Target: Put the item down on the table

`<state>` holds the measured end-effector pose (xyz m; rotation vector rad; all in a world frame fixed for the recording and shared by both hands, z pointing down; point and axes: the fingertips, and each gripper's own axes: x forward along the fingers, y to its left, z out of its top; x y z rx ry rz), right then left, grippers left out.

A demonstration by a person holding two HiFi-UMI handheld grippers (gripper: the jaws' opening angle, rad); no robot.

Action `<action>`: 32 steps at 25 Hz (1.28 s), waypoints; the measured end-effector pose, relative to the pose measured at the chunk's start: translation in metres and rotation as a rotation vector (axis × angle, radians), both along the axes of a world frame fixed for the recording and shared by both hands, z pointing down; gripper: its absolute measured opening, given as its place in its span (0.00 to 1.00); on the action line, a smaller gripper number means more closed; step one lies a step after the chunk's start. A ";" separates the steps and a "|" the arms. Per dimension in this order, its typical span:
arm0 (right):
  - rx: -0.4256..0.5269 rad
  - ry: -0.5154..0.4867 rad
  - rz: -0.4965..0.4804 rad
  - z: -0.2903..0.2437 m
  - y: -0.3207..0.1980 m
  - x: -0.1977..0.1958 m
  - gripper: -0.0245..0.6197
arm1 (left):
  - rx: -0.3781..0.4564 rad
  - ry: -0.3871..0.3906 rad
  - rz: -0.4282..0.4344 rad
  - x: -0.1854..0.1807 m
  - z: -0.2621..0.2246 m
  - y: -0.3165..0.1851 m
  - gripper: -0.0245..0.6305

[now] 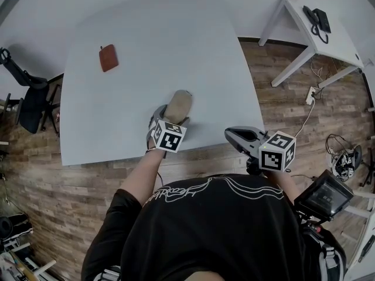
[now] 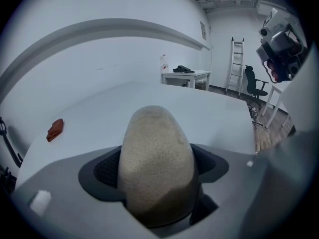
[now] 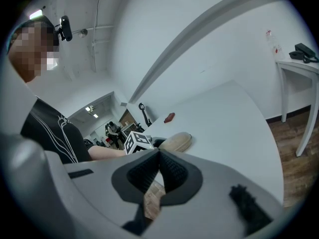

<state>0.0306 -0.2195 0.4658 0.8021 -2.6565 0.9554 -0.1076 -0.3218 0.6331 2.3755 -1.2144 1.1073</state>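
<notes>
A beige, oblong, rounded item point(image 1: 177, 106) sits between the jaws of my left gripper point(image 1: 170, 115), over the near part of the pale grey table point(image 1: 176, 45). In the left gripper view the item point(image 2: 157, 163) fills the gap between the dark pads, and the left gripper point(image 2: 157, 183) is shut on it. I cannot tell whether it touches the tabletop. My right gripper point(image 1: 234, 136) hangs off the table's near right edge, above the wooden floor. Its pads meet in the right gripper view, so this gripper point(image 3: 158, 156) is shut with nothing in it; the item point(image 3: 175, 142) lies beyond it.
A small red-brown pouch point(image 1: 108, 58) lies on the table at the far left. A white side desk point(image 1: 316, 31) with a phone stands at the far right. A dark office chair point(image 1: 29, 104) is left of the table. Cables and a power strip point(image 1: 310, 94) lie on the floor.
</notes>
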 end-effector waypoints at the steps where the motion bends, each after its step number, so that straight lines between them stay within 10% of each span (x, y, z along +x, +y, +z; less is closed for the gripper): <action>1: 0.001 0.000 -0.001 0.000 0.000 0.000 0.05 | 0.001 -0.001 0.001 0.000 0.000 0.000 0.66; 15: 0.009 0.001 -0.009 -0.001 -0.001 -0.002 0.05 | 0.019 0.099 -0.025 -0.016 -0.020 0.001 0.71; 24: 0.047 -0.010 -0.058 -0.013 -0.002 -0.014 0.05 | -0.025 0.407 0.007 0.005 -0.107 0.049 0.64; 32: 0.092 -0.016 -0.108 -0.025 0.001 -0.028 0.05 | -0.083 0.594 0.148 0.044 -0.177 0.102 0.05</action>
